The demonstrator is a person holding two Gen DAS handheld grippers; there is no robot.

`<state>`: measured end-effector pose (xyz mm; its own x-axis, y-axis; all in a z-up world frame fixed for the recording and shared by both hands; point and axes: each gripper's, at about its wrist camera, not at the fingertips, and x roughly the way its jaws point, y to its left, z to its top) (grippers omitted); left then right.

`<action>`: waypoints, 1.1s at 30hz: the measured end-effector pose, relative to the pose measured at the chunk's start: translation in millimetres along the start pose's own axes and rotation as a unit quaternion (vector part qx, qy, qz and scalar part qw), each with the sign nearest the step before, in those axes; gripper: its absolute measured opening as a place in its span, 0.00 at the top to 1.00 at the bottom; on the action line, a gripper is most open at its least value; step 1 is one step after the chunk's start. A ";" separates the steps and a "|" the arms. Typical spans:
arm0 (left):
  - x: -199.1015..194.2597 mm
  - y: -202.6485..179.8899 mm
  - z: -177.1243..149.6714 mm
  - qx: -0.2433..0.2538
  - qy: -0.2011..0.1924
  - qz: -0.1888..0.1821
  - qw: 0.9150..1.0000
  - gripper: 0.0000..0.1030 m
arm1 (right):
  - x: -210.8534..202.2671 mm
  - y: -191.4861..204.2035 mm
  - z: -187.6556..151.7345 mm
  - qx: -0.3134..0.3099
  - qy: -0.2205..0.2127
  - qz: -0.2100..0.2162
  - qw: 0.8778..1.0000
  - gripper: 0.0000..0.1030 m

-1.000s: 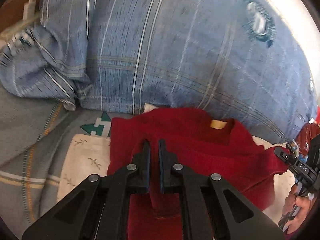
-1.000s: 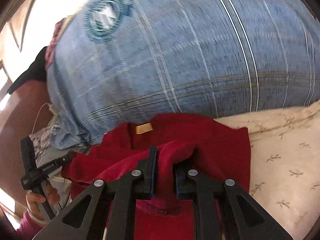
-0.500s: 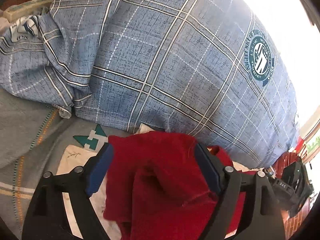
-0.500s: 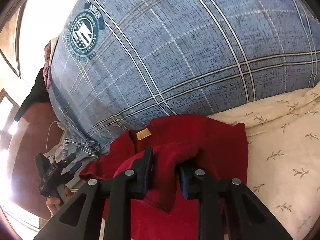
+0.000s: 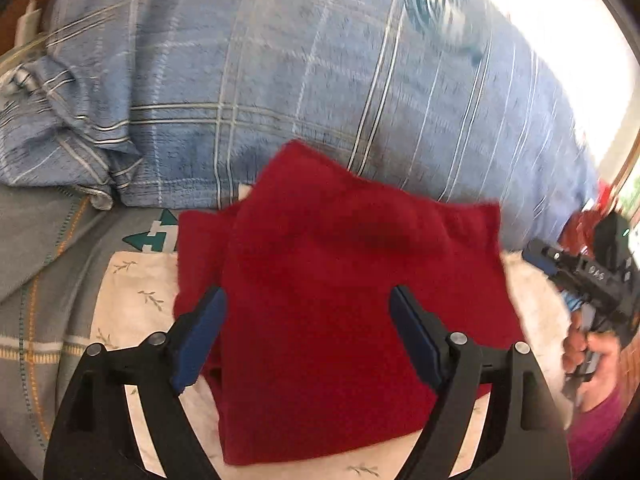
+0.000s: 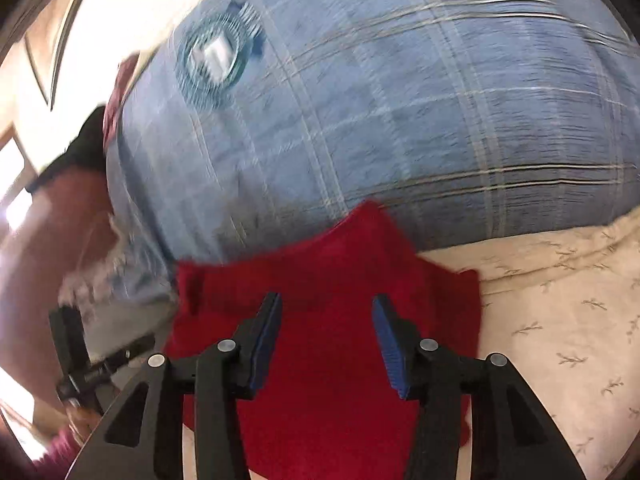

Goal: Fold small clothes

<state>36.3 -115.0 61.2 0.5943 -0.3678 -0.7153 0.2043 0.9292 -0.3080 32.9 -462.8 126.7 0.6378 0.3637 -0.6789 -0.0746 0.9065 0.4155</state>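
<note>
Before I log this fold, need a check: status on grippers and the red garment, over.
Left gripper open, clear of cloth. Right gripper jaws just opening, nothing pinched. Red garment lies folded on the cream sheet. Blue plaid pillow close behind.

A big blue plaid pillow (image 5: 320, 92) with a round crest fills the upper half of both views. Below it lies a cream sheet (image 6: 560, 300) printed with small sprigs. Grey bedding (image 5: 36, 264) sits at lower left in the left view. Bright window light (image 6: 80, 20) washes out the upper corners
</note>
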 end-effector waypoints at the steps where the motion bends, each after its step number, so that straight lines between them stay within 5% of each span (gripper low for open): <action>1: 8.2 -1.1 3.3 0.000 0.001 0.009 1.000 0.19 | 7.6 2.2 -0.4 -0.006 0.005 -0.013 1.000 0.55; 8: 58.8 37.6 15.8 -0.068 0.042 0.085 0.993 0.19 | 71.7 -17.6 28.3 0.007 0.017 -0.081 0.997 0.56; 14: 72.1 54.5 7.1 -0.079 0.047 0.086 0.992 0.16 | 127.3 -60.3 31.7 0.073 0.071 -0.150 0.983 0.57; 24: 28.3 38.1 -4.9 -0.047 0.024 0.105 0.993 0.17 | 47.4 -12.2 21.3 0.013 -0.001 -0.131 0.991 0.53; 29: 3.1 27.3 -19.5 -0.027 0.021 0.112 0.993 0.17 | 36.1 16.8 -0.2 -0.036 0.033 -0.105 0.993 0.56; 33: -10.6 18.8 -29.4 -0.007 0.015 0.126 0.992 0.17 | 53.8 16.9 -25.2 -0.046 0.060 -0.129 0.989 0.56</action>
<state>10.9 -94.7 44.5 0.6015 -0.1259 -0.7889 0.0419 0.9911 -0.1262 46.7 -422.5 81.9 0.5493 0.1347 -0.8247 0.0068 0.9862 0.1656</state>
